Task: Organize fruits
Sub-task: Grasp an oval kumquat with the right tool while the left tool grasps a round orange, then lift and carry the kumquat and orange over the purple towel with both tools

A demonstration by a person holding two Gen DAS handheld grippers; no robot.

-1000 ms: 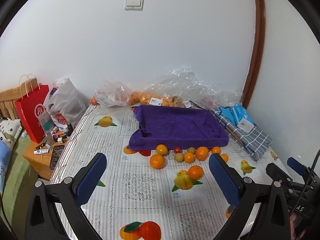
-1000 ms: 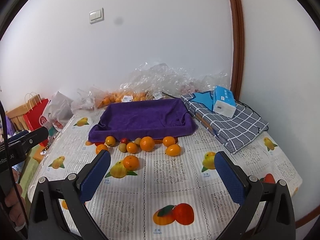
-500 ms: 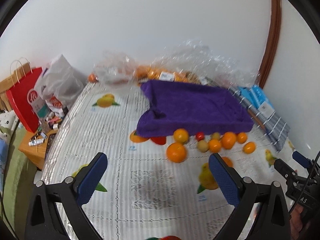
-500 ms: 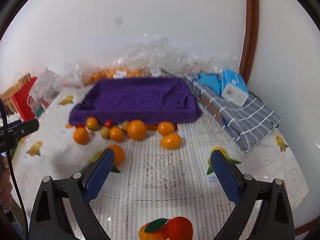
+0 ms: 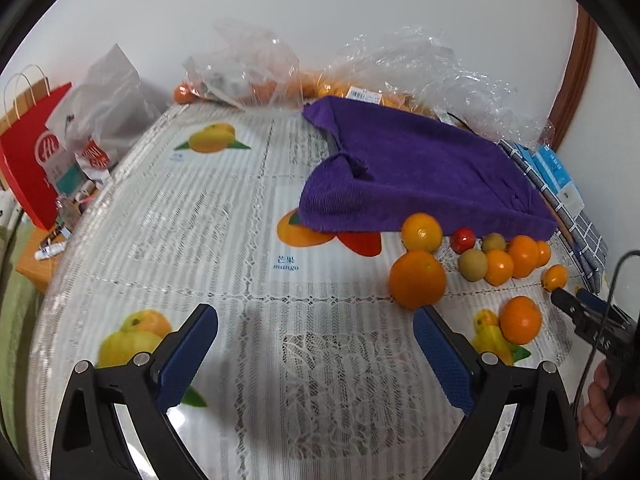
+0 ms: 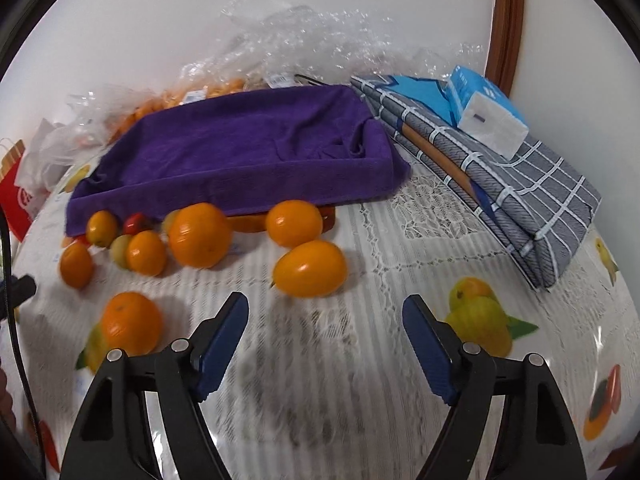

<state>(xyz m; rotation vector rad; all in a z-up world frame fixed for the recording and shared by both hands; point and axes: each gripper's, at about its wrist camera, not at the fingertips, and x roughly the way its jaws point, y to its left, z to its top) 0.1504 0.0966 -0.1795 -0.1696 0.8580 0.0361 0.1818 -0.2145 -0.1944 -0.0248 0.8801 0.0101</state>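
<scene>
While both tongs [image 5: 314,350] [image 6: 325,334] gape empty, the right's just narrowing, bare tablecloth [image 5: 200,216] spreads left of the fruits [image 6: 200,236].

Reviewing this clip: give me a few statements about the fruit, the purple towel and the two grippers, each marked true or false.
1. The loose fruit lies on the tablecloth in front of the purple towel. True.
2. The right gripper is clamped on the oval orange fruit. False: its fingers are apart with nothing between them, and the fruit lies just beyond their tips.
3. The left gripper is open and holds nothing. True.
4. The tissue pack sits on the purple towel. False: it rests on the folded checked cloth beside the towel.
5. Only oranges lie loose on the table. False: a small red fruit and greenish ones are among them.
</scene>
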